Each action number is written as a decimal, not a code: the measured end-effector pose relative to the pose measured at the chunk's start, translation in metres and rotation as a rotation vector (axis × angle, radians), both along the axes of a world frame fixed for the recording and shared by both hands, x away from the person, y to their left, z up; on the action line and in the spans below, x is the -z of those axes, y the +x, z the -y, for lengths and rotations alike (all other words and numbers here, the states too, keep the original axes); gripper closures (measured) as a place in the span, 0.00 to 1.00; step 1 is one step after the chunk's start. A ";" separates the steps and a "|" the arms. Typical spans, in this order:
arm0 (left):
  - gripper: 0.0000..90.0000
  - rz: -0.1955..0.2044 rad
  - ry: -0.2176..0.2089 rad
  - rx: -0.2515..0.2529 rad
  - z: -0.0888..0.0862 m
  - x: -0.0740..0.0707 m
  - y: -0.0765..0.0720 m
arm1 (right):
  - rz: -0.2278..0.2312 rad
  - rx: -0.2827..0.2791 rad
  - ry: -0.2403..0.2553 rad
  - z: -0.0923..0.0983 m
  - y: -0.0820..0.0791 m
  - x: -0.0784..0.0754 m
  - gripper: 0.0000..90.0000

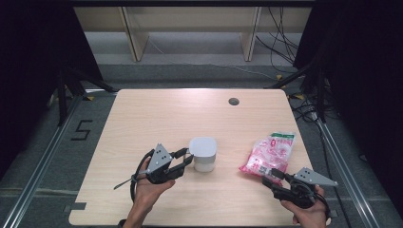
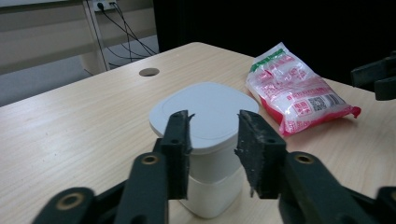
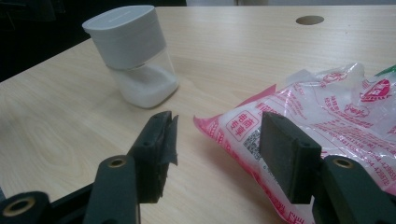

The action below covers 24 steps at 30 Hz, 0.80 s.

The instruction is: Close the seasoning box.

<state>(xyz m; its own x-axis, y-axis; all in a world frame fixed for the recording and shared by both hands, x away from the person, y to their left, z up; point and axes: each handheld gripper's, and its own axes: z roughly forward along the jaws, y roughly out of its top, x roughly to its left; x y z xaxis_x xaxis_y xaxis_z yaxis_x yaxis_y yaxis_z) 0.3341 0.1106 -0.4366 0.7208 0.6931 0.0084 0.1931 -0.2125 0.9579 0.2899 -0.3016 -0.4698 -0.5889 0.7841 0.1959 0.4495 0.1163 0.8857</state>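
A white, square-lidded container [image 1: 203, 154] with white powder in its clear lower part stands upright near the table's middle. My left gripper [image 1: 188, 156] sits just left of it, jaws apart. In the left gripper view the container [image 2: 210, 100] rises just beyond the open left gripper [image 2: 213, 119], with no pad pressing on it. A pink-and-white plastic bag [image 1: 268, 152] lies flat to the right. My right gripper [image 1: 269, 175] hovers at the bag's near corner. In the right gripper view the right gripper [image 3: 219, 121] is open, the bag [image 3: 336, 107] lying ahead of it and the container [image 3: 133, 51] farther off.
The wooden table [image 1: 157, 114] has a round cable hole [image 1: 233, 101] near its far edge. Floor rails, cables and black stands surround it. The right gripper's jaws [image 2: 378, 77] reach in at the right edge of the left gripper view.
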 end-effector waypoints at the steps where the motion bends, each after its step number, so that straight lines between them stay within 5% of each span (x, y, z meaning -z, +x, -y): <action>1: 0.62 -0.007 0.000 0.004 -0.001 0.000 -0.001 | 0.011 -0.003 -0.005 0.000 0.001 0.000 0.50; 2: 0.58 -0.035 -0.027 0.009 -0.001 0.002 -0.003 | 0.011 -0.005 -0.004 0.000 0.001 0.000 0.50; 8: 0.39 -0.063 -0.044 0.043 -0.002 0.004 -0.010 | 0.006 -0.007 0.000 0.000 0.000 0.001 0.49; 13: 0.35 -0.069 -0.027 0.039 -0.003 0.007 -0.016 | -0.043 0.016 0.035 -0.002 -0.004 -0.001 0.49; 15: 0.33 -0.078 -0.030 0.032 -0.002 0.009 -0.020 | -0.005 0.005 0.022 -0.002 -0.002 0.000 0.49; 17: 0.32 -0.074 -0.017 0.033 -0.002 0.011 -0.024 | -0.019 0.007 -0.005 -0.001 -0.002 0.000 0.48; 20: 0.31 -0.068 -0.011 0.044 -0.001 0.014 -0.030 | -0.034 0.002 0.037 -0.005 -0.005 0.000 0.48; 24: 0.30 -0.068 0.006 0.046 0.000 0.020 -0.036 | -0.016 -0.033 0.001 -0.006 -0.004 0.001 0.45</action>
<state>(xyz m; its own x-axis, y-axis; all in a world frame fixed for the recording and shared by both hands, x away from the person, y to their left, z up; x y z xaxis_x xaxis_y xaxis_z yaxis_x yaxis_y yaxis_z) 0.2982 0.1109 -0.4565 0.7511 0.6592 -0.0375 0.2476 -0.2286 0.9415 0.2863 -0.2959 -0.4709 -0.6113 0.7640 0.2063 0.4593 0.1303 0.8787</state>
